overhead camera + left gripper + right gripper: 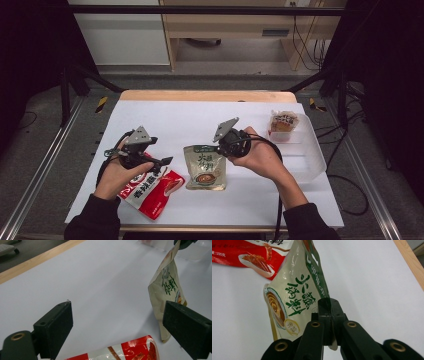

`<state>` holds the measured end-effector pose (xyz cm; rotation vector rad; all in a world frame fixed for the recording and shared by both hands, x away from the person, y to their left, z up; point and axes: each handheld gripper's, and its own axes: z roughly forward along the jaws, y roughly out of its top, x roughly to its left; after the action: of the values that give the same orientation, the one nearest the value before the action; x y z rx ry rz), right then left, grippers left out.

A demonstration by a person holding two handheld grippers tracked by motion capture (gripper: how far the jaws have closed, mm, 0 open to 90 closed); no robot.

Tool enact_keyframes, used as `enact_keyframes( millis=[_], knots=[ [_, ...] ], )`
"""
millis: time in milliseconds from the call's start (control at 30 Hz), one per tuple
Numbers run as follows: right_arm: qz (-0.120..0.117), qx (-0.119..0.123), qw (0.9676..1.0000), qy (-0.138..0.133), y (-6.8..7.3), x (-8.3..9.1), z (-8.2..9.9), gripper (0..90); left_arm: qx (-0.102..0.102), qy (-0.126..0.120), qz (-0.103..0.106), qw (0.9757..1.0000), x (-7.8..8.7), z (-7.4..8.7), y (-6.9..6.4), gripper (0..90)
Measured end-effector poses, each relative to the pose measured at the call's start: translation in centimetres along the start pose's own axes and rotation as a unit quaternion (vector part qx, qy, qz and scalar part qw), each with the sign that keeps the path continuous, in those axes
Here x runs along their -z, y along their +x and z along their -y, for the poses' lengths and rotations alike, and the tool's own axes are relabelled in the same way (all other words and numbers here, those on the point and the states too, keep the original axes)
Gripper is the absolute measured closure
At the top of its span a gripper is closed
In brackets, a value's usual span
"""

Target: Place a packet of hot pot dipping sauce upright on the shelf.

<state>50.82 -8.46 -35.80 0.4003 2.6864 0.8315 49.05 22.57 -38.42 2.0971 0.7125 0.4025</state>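
— While the left gripper [159, 161] hovers, jaws spread wide, over the red packet [150, 190] near the table's [200, 117] front left corner, why is the green pouch [205, 167] tilted?
— Probably for lifting toward the bin [312, 155]: the right gripper [220, 145], angled down mid-table, clamps its top edge.

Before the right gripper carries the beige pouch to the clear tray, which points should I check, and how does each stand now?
1. Right gripper clamped on top edge of beige pouch: ok.
2. Left gripper open, pressing nothing: ok.
3. Red pouch lies flat, apart from beige pouch: ok.
4. Clear tray has free floor in front of the small packet: ok.
5. Pouch bottom lifted off the white sheet: cannot tell.
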Motion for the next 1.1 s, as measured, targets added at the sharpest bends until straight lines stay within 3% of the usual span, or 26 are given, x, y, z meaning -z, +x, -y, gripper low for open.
enact_keyframes(
  millis=[367,767,967,1100],
  knots=[
    [-0.002,-0.008,0.9999,-0.011,0.7,1.2,0.4,90.0,0.016,0.002,-0.006,0.9999,0.7,1.0,1.1,8.7],
    [-0.005,-0.013,0.9996,-0.025,1.9,4.5,1.2,90.0,0.024,0.002,-0.011,0.9996,1.0,1.4,1.7,9.2],
    [0.012,-0.006,0.9999,-0.005,1.1,5.6,1.2,90.0,0.023,0.013,-0.011,0.9996,0.6,1.7,1.7,9.2],
    [0.024,-0.013,0.9996,-0.009,0.0,6.9,0.9,90.0,0.021,0.02,-0.012,0.9995,0.4,1.8,1.7,9.3]
  ],
)
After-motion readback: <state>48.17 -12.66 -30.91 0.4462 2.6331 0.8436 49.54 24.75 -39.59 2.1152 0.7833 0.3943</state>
